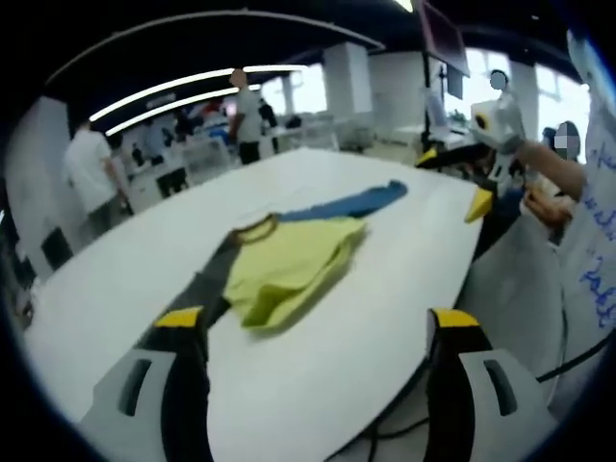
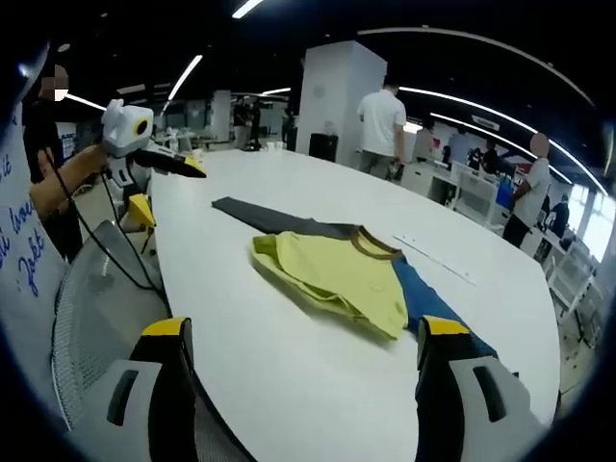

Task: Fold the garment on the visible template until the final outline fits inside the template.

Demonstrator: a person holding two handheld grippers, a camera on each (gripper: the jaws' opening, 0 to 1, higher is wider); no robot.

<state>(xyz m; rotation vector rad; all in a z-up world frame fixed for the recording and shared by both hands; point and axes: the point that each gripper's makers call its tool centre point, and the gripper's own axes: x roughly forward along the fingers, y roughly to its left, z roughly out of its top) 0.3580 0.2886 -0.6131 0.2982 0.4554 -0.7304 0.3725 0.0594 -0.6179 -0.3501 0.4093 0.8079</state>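
Though partly folded, garment (image 1: 289, 265) underside hidden

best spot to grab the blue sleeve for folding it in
Grip the blue sleeve at its free cuff end with the right gripper, coming in low from the table's near edge. It lies flat, stretched away from the yellow body.

Bright ceiling strip lights (image 1: 183, 91), soft shadows, fisheye warp + blur at edges.
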